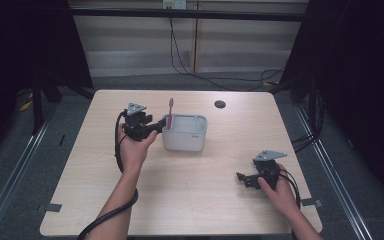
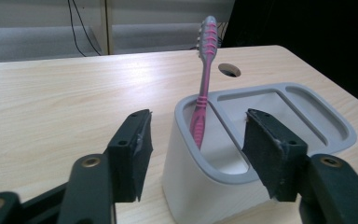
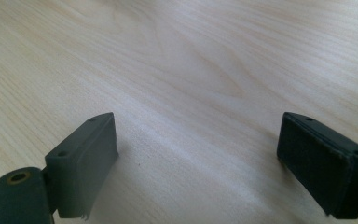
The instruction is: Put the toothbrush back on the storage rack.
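Observation:
A pink toothbrush (image 1: 170, 112) (image 2: 204, 79) stands upright, bristles up, in the narrow left compartment of a grey holder (image 1: 185, 139) (image 2: 191, 191) near the middle of the table. My left gripper (image 1: 159, 125) (image 2: 200, 119) sits just left of the holder, pointing at it. It is open, its pads apart on either side of the holder's near end and clear of the brush handle. My right gripper (image 1: 241, 178) (image 3: 196, 130) rests low over bare wood at the front right, open wide with nothing between its pads.
The holder's wider right compartment (image 2: 279, 116) looks bare. A round cable hole (image 1: 220, 104) (image 2: 229, 70) lies in the table behind the holder. Cables trail from both grippers toward the near edge. Dark curtains flank the table.

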A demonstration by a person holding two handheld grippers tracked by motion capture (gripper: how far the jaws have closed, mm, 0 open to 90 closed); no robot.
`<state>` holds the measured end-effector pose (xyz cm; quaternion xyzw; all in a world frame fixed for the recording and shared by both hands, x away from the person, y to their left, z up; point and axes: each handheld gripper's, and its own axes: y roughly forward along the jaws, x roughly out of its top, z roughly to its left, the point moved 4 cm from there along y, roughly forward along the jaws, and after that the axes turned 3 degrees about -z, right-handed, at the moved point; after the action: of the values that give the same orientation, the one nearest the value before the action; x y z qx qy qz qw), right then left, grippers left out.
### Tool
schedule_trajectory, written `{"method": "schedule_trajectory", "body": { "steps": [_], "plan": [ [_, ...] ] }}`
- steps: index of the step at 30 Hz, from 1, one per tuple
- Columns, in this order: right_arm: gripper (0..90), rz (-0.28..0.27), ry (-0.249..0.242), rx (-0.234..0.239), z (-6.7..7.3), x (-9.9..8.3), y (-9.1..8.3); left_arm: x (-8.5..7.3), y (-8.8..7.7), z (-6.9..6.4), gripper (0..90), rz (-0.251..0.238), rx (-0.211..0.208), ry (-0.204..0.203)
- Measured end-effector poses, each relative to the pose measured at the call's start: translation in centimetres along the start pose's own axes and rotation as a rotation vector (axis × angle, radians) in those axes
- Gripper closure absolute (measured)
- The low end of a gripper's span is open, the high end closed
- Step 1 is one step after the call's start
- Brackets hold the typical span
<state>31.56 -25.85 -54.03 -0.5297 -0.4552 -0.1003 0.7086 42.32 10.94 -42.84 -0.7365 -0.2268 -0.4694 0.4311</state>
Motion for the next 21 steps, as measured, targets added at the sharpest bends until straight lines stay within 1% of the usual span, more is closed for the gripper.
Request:
{"method": "schedule_trajectory", "body": {
  "steps": [3, 7, 9, 11, 13, 17, 21],
  "plan": [
    [11.5, 0.001, 0.003, 0.000, 0.0, 0.0, 0.0, -0.1, -0.1, 0.0, 38.0, -0.002, -0.007, 0.002],
    [11.5, 0.000, -0.001, 0.000, 0.0, 0.0, 0.0, -0.4, -0.5, 0.3, 35.4, 0.012, -0.025, 0.006],
    [11.5, 0.000, 0.001, 0.000, 0.0, 0.0, 0.0, -0.6, -0.7, 0.4, 34.2, 0.017, -0.027, 0.008],
    [11.5, 0.000, 0.001, 0.000, 0.0, 0.0, 0.0, -0.6, -0.9, 0.5, 33.5, 0.019, -0.029, 0.016],
    [11.5, 0.001, 0.003, 0.000, 0.0, 0.0, 0.0, -0.7, -1.0, 0.6, 32.6, 0.018, -0.030, 0.016],
    [11.5, 0.000, 0.001, 0.000, 0.0, 0.0, 0.0, -1.1, -1.6, 0.8, 31.9, 0.026, -0.044, 0.024],
    [11.5, 0.001, 0.002, 0.000, 0.0, 0.0, 0.0, -1.6, -1.9, 0.9, 30.8, 0.029, -0.054, 0.023]
  ]
}}
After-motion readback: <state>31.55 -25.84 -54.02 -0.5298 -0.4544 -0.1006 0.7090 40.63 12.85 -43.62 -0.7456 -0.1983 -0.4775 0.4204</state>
